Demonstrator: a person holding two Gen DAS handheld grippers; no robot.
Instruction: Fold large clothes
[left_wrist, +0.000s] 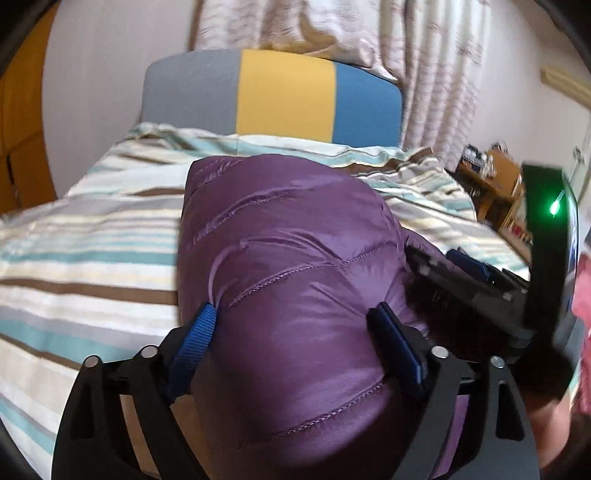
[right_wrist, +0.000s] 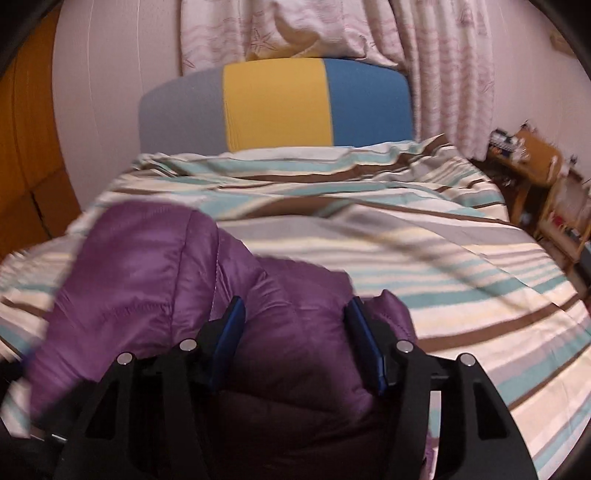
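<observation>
Purple down jacket (left_wrist: 295, 258) is bunched on the striped bed (left_wrist: 85, 236), folding unfinished; left gripper (left_wrist: 295, 332) and right gripper (right_wrist: 295, 325) both pinch its padding.

1. One purple quilted puffer jacket (left_wrist: 295, 258), lying at the centre of the left wrist view.
2. One striped bedcover (left_wrist: 92, 240) in cream, teal, grey and brown, at 9 o'clock of the jacket.
3. One padded headboard (left_wrist: 273, 96) with three panels, grey, yellow and blue, at 12 o'clock.
4. Two black two-finger grippers with blue pads: the left gripper (left_wrist: 299, 317) and the right gripper (right_wrist: 295, 314).
5. One wooden side table (right_wrist: 532, 155), at 2 o'clock in the right wrist view.
</observation>
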